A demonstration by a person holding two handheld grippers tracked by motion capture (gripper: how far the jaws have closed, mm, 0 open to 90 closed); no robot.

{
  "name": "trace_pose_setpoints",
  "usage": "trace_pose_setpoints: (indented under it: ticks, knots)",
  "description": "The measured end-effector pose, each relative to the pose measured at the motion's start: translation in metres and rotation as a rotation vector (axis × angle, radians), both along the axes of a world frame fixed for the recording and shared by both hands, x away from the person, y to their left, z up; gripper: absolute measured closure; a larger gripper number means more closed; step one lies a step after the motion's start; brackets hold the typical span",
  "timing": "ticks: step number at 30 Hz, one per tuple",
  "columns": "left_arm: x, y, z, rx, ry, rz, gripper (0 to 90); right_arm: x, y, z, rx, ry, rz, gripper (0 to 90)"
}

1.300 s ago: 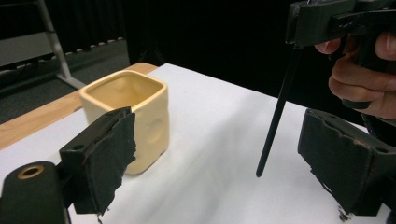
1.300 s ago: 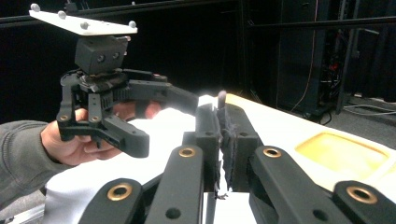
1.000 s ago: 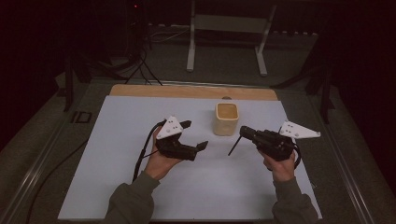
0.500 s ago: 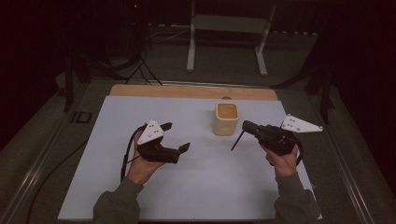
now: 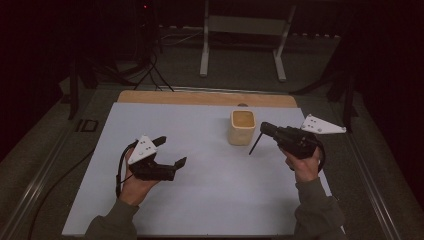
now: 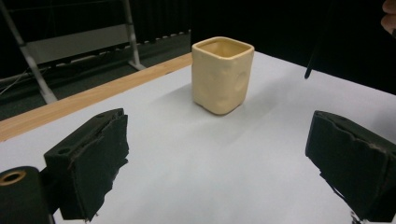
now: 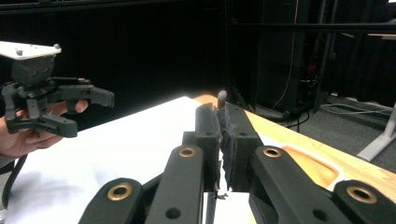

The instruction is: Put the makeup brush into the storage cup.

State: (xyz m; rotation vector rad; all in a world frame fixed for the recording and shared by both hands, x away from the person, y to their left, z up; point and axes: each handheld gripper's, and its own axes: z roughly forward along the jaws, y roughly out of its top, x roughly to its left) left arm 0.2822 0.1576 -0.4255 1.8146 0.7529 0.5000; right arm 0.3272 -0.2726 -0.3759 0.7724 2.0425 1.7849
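The right gripper (image 5: pixel 264 131) has its fingers clenched on a thin dark stick (image 5: pixel 254 144), which hangs down and toward the cup (image 5: pixel 242 127) from the finger tips; its lower end looks to be just above or on the counter (image 5: pixel 210 200), and I cannot tell which. The grip is on the very top of the stick, so the likely trouble is the stick pivoting or slipping between the pads as the hand tilts it toward the cup, or its free end knocking the rim and tipping the cup, which stands unsupported. The left gripper (image 5: pixel 172 152) has its fingers (image 6: pixel 88 161) released and wide apart with nothing between them, low over the counter and well apart from the cup, so it cannot steady it from there. The cup stands upright near the far wooden edge (image 5: pixel 200 98), just beside the stick and ahead of the left fingers, as the left gripper view shows
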Motion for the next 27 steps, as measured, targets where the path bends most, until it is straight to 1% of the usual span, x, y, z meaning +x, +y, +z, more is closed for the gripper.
trace_pose_setpoints:
  ticks: [5,9,12,17,21,23,27]
  knots:
    - [-0.008,0.013,-0.004,0.023,0.004,0.024,6.0,0.003,-0.001,0.003,-0.001,-0.004,-0.013,85.5]
    - [-0.015,0.026,-0.008,0.021,0.008,0.049,5.7,0.007,-0.003,0.005,-0.004,-0.007,-0.023,85.5]
    - [-0.021,0.036,-0.012,0.028,0.013,0.071,5.5,0.01,-0.003,0.006,-0.009,-0.004,-0.033,85.5]
    - [-0.028,0.052,-0.018,0.017,0.021,0.109,5.5,0.016,-0.003,0.007,-0.02,0.003,-0.043,85.5]
    - [-0.032,0.06,-0.02,0.011,0.018,0.141,5.5,0.02,-0.002,0.006,-0.029,0.006,-0.052,85.5]
    - [-0.032,0.063,-0.021,0.007,0.019,0.148,5.5,0.023,-0.002,0.007,-0.03,0.008,-0.056,85.5]
    - [-0.032,0.065,-0.024,0.014,0.015,0.162,5.5,0.026,-0.002,0.007,-0.028,0.009,-0.063,85.5]
